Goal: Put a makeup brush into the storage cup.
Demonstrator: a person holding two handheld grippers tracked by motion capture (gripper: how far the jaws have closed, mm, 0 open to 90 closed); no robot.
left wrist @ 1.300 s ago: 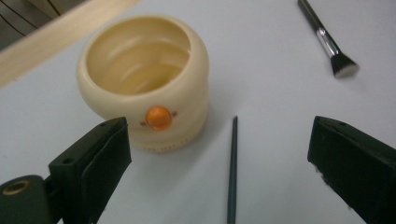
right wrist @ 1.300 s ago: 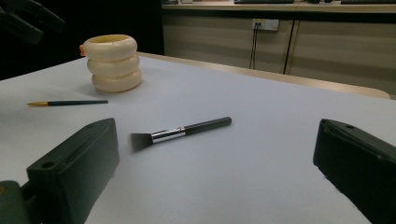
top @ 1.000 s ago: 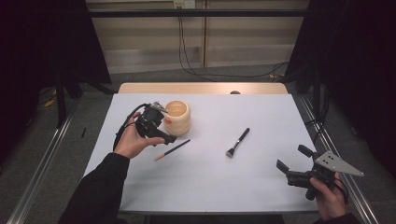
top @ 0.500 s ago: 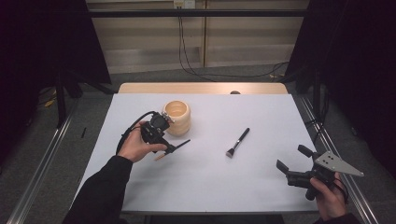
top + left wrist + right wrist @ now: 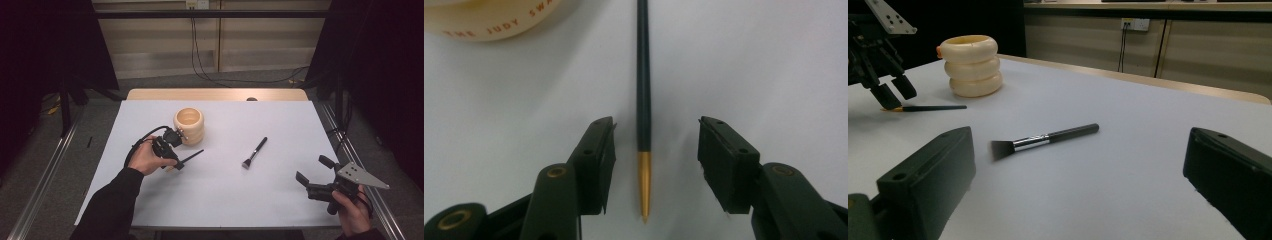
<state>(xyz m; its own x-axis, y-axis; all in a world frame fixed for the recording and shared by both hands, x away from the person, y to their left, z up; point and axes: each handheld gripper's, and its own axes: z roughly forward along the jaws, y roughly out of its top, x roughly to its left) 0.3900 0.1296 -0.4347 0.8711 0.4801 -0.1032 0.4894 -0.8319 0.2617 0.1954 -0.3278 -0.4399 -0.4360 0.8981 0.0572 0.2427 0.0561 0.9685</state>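
High view: left gripper (image 5: 176, 159) low over the white table (image 5: 280, 200), jaws spread on either side of a thin black pencil-like stick with a gold tip (image 5: 186, 159), just beside the cream ribbed holder (image 5: 189, 125). Lying flat on the table, that stick, gold end toward the hand, dark end pointing away to the right. Left gripper view: stick (image 5: 643, 100) running straight up between the two black jaws, gold point low in the gap, nearer the left jaw than the right, neither pad touching it; curved wall of the holder (image 5: 494, 20) with reddish lettering at the upper left, close to the stick's far part. Well apart on the table's right side, a flat makeup brush (image 5: 254, 152), bristles toward the near edge, handle angled away. Right gripper (image 5: 314, 173) held near the table's near right corner, jaws wide apart and gripping nothing, grey three-cornered plate on top. Right gripper view: brush (image 5: 1043, 140) lying between the two open jaws farther off, bristles to the left; beyond it the holder (image 5: 971, 66) standing upright, the stick (image 5: 930, 107) on the table in front of it, and the left gripper (image 5: 893, 95) hanging over the stick's gold end.
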